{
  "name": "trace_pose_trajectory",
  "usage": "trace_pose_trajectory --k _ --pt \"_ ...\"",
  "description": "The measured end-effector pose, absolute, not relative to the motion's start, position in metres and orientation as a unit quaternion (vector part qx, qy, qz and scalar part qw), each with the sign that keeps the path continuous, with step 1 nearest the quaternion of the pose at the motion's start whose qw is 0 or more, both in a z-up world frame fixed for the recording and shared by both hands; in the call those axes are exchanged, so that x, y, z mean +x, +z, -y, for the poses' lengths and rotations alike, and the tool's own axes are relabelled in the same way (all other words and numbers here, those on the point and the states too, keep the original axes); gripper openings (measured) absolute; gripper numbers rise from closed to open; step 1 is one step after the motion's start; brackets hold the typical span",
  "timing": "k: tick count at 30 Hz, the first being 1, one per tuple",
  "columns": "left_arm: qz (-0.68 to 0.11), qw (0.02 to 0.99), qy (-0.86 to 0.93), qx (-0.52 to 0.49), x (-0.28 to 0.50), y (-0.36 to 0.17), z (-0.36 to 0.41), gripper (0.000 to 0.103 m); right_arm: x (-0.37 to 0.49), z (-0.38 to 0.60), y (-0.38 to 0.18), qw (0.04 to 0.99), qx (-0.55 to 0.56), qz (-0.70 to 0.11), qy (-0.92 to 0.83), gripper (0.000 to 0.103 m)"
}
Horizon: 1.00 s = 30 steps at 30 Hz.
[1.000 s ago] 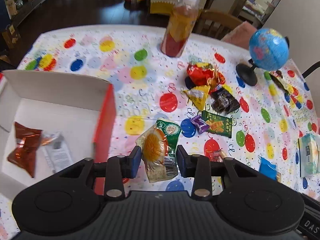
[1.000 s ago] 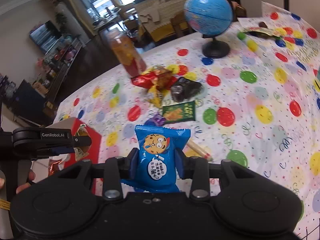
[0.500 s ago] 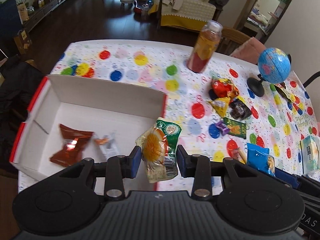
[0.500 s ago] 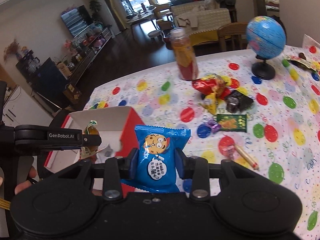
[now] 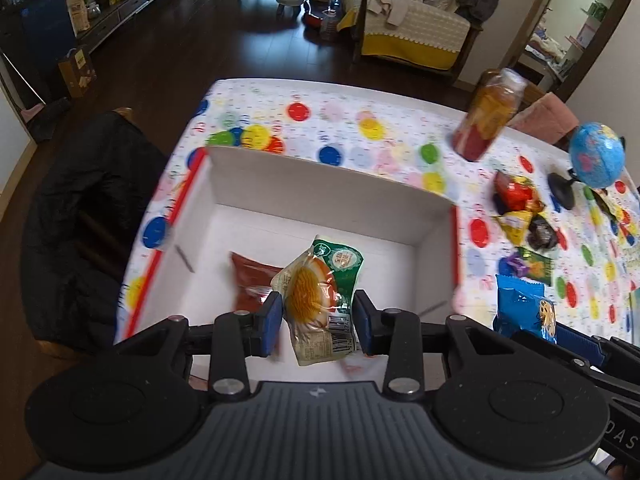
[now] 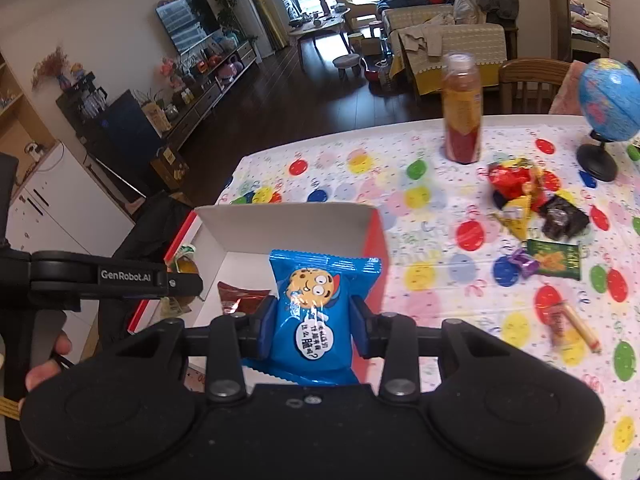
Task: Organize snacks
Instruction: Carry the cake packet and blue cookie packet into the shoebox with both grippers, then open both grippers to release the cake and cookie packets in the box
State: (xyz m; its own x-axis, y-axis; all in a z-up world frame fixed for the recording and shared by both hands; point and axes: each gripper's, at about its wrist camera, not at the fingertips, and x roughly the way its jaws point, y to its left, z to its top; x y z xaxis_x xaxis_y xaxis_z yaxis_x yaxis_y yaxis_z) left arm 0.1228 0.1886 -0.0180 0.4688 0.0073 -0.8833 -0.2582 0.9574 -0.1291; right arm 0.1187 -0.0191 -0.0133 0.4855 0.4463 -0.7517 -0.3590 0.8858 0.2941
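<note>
Snacks are hanging over the white box [image 5: 320, 192]: left gripper [image 5: 316, 316] clamping a green-and-orange packet [image 5: 320, 292], right gripper [image 6: 312, 328] gripping a blue cookie packet [image 6: 316, 312]; loose wrappers [image 6: 520, 200], bottle [image 6: 462, 108] and globe [image 6: 608, 100] are crowding the tablecloth [image 6: 440, 272].

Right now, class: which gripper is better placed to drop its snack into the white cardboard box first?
Left. The left gripper holds its green-and-clear packet over the box; the right gripper's blue cookie packet is near its red edge.
</note>
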Motion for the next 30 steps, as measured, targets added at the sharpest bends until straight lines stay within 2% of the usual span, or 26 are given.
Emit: trace_pose_trajectory --k 12,30 --pt "-0.539 0.833 0.091 -0.089 0.150 -0.064 -0.244 0.037 0.144 -0.055 -0.068 0.852 -0.005 -0.479 0.213 0.036" --pt "-0.619 0.782 0.040 -0.069 0.228 -0.127 -0.246 0.038 0.170 -0.083 -0.115 0.830 -0.047 -0.523 0.189 0.036"
